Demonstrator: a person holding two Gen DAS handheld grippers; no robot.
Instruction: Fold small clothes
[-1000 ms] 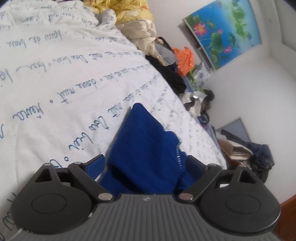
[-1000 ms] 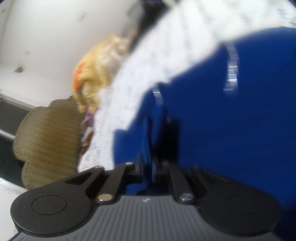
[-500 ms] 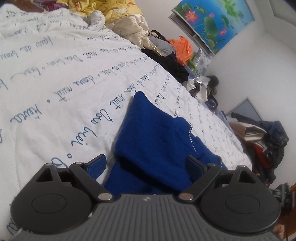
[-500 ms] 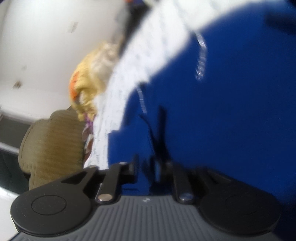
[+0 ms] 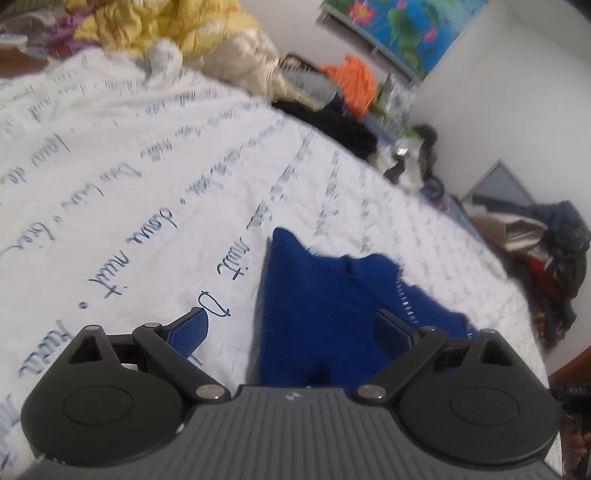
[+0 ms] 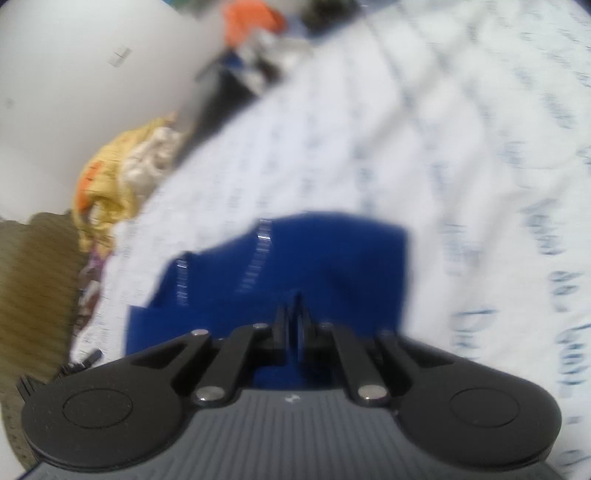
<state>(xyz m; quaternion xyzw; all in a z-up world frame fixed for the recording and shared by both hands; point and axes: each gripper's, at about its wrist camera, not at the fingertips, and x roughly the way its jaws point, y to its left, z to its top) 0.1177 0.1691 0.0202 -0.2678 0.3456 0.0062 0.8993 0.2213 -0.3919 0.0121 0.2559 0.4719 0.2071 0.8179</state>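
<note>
Bed (image 5: 147, 155): covered by a white quilt printed with lines of blue cursive script; takes up most of both views.

Garment (image 5: 325, 306): deep blue knit with a line of small silvery studs; lies crumpled on the quilt, one corner raised in a peak toward the far side; sits directly ahead of both claws.

Left claw (image 5: 291, 328): jaws wide apart, blue pads showing; the garment lies between them, the right finger (image 5: 391, 330) over blue cloth, the left finger (image 5: 188, 330) over bare quilt; no pad presses the fabric.

Right claw (image 6: 294, 317): jaws drawn together; the picture is blurred, but blue cloth appears pinched between the tips, and more of the garment (image 6: 295, 258) spreads beyond them on the quilt.

Clothes heap (image 5: 177, 33): yellow and cream padded items at the far edge of the bed; orange (image 5: 351, 81) and black pieces beside them.

Poster (image 5: 399, 26): lotus flowers on blue, on the wall.

Cushion (image 6: 37, 288): olive, ribbed; left edge of the right wrist view.
</note>
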